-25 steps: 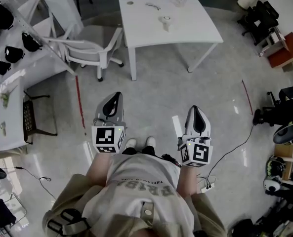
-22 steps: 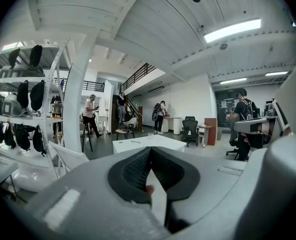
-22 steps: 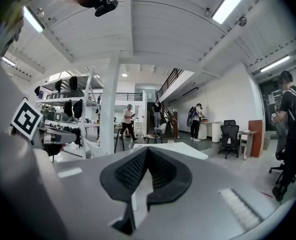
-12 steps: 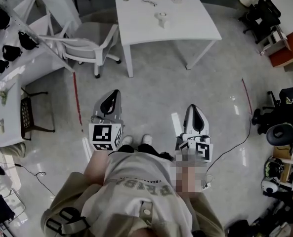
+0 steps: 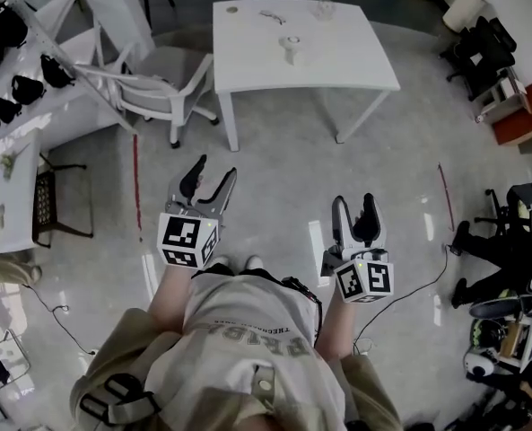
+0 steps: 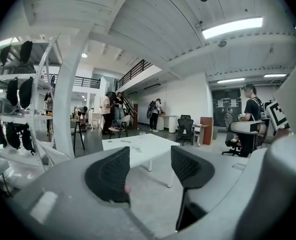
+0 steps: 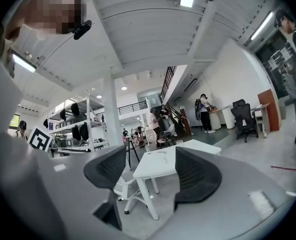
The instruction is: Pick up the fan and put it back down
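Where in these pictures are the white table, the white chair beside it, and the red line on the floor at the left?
white table [image 5: 346, 61]: head view, bare tabletop towards its right side.
white chair [image 5: 158, 97]: head view, on the seat.
red line [image 5: 136, 187]: head view, about midway along it.

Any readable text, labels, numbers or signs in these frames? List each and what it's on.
No text can be quoted reliably.
Shirt, head view: block-letter print with a smaller line by it, upside down and blurred, not readable with certainty.
Marker cube at the left and marker cube at the right: black-and-white square codes, no letters or numbers.
Sheets on the dark door, left gripper view: too small to read.
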Demonstrator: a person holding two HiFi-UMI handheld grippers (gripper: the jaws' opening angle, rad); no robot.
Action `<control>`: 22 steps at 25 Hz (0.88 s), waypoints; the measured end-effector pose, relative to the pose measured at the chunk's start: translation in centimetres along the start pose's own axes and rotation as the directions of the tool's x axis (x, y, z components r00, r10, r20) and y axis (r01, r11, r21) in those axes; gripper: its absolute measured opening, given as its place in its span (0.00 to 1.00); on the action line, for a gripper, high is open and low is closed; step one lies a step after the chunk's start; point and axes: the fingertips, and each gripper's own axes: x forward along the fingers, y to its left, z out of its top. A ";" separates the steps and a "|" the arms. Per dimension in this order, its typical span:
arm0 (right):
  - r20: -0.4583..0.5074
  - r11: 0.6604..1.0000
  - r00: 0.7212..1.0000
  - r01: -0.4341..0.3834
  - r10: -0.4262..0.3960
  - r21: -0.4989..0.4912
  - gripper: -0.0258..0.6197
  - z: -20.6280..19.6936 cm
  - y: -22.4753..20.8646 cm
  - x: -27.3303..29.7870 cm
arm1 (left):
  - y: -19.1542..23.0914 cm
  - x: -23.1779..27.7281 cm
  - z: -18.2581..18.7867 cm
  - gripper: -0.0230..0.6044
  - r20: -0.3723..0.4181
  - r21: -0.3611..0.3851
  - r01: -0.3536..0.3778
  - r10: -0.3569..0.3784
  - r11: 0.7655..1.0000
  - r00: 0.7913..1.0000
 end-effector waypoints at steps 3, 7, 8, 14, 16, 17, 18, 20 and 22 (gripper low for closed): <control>0.031 0.999 0.999 -0.032 0.032 0.014 0.50 0.7 -0.9 -0.1 | -0.4 0.7 0.1 0.53 -0.005 0.008 -0.010 0.010 1.000 1.000; 0.031 0.999 0.999 -0.034 0.033 0.021 0.51 0.8 -2.6 0.1 | -0.4 1.2 -0.1 0.56 -0.026 0.005 -0.025 0.025 1.000 0.999; 0.029 0.999 0.999 -0.031 0.031 0.023 0.51 0.9 -3.0 0.1 | -0.5 1.4 -0.2 0.56 -0.032 0.003 -0.028 0.028 1.000 0.999; 0.035 0.998 0.999 -0.026 0.024 0.058 0.51 0.8 -4.0 1.2 | 0.1 2.1 -1.0 0.56 -0.062 -0.008 -0.043 0.043 0.999 0.997; 0.023 0.998 0.999 -0.024 0.023 0.063 0.51 0.4 -4.1 1.9 | 0.7 2.5 -1.4 0.56 -0.074 -0.016 -0.046 0.045 0.999 0.996; 0.017 0.998 1.000 -0.024 0.023 0.066 0.51 0.2 -4.0 2.3 | 1.0 2.8 -1.6 0.56 -0.078 -0.018 -0.047 0.045 0.999 0.996; 0.013 0.997 1.000 -0.024 0.023 0.069 0.51 -0.1 -4.1 2.7 | 1.2 3.1 -1.7 0.56 -0.082 -0.019 -0.046 0.044 0.999 0.996; 0.013 0.997 1.000 -0.025 0.024 0.077 0.51 -0.4 -4.2 3.6 | 1.7 3.9 -2.0 0.56 -0.087 -0.020 -0.043 0.041 0.999 0.995; 0.026 0.996 0.999 -0.032 0.030 0.088 0.51 -0.4 -4.1 4.6 | 2.3 4.9 -2.4 0.56 -0.092 -0.027 -0.039 0.036 0.999 0.995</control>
